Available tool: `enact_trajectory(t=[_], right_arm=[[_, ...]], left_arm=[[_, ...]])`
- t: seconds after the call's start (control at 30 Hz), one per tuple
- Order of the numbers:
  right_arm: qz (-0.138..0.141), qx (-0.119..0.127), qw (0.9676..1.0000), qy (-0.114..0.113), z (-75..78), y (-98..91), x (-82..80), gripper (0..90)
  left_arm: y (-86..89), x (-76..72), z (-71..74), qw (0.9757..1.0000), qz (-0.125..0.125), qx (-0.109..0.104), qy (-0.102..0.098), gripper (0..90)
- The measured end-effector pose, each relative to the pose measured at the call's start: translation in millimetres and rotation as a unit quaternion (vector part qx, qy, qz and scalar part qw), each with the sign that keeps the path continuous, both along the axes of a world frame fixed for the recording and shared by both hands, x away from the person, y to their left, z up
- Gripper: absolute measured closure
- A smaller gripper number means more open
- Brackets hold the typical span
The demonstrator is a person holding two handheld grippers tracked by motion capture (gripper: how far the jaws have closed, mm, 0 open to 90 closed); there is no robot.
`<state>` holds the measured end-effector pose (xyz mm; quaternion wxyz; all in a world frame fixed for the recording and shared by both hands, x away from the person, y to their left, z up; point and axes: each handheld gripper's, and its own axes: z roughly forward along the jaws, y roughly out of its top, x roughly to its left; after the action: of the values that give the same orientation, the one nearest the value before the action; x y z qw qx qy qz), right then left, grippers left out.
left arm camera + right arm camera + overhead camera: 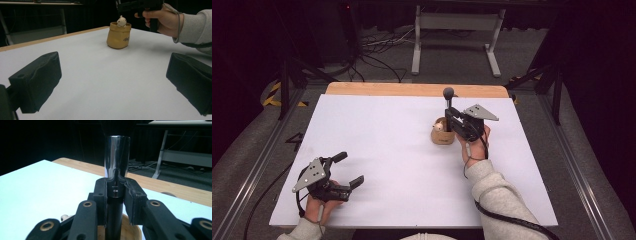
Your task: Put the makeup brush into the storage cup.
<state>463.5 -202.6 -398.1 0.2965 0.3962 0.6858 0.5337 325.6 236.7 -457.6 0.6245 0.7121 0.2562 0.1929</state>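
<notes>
The right hand-held gripper [452, 114] hangs directly over the little tan pot [442, 134] on the right half of the white bench [382, 150], and its jaws are clamped tight on a slim dark brush [116, 170] with a shiny chrome ferrule, held bolt upright. From the right gripper view you can see the handle running straight down between the pads and the wooden rim of the pot just below them; the bristles themselves sit against the dark background and I can't make out their shape there, though from above there's a rounded grey head at the top. Whether the handle's foot is resting in the pot or just clear of it, I can't tell from here. A tiny white figure [121, 21] pokes up at the pot's rim, touching it. Over at the near left corner, the left hand-held gripper [348, 169] sits low above the bench with its jaws spread wide, nothing between them, well apart from the action and pointed toward the pot. My read: the grasp on the brush is secure, so that part is done; what's left is the brush's trip, either fully out of the pot or down into it, and the release.
</notes>
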Motion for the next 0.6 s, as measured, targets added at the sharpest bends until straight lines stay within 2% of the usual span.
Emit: enact_trajectory(t=[0.27,0.33,0.37,0.5,0.53,0.6], right_arm=[[0.003,0.008,0.9999,0.011,-1.9,-1.3,-0.1,72.2],[0.007,0.014,0.9998,0.012,-1.1,-1.9,-0.2,63.9],[0.007,0.014,0.9998,0.012,-1.1,-1.9,-0.2,63.9],[0.017,0.033,0.9993,0.005,4.9,-4.0,-2.2,43.9],[0.024,0.034,0.9991,0.003,8.2,-4.0,-3.6,35.3],[0.031,0.035,0.9989,-0.004,11.4,-4.7,-5.7,32.5]], left_arm=[[0.0,0.4,0.0,1.0,0.001,0.002,-0.002,0.4],[0.0,0.5,0.0,1.0,0.001,0.002,-0.003,0.4],[0.0,0.5,0.0,1.0,0.001,0.002,-0.003,0.4],[0.0,0.3,0.3,1.0,-0.001,0.004,-0.002,0.4],[-0.1,0.3,0.5,1.0,-0.001,0.004,-0.002,0.4],[-0.4,-0.1,0.6,1.0,-0.001,0.004,-0.003,0.4]])
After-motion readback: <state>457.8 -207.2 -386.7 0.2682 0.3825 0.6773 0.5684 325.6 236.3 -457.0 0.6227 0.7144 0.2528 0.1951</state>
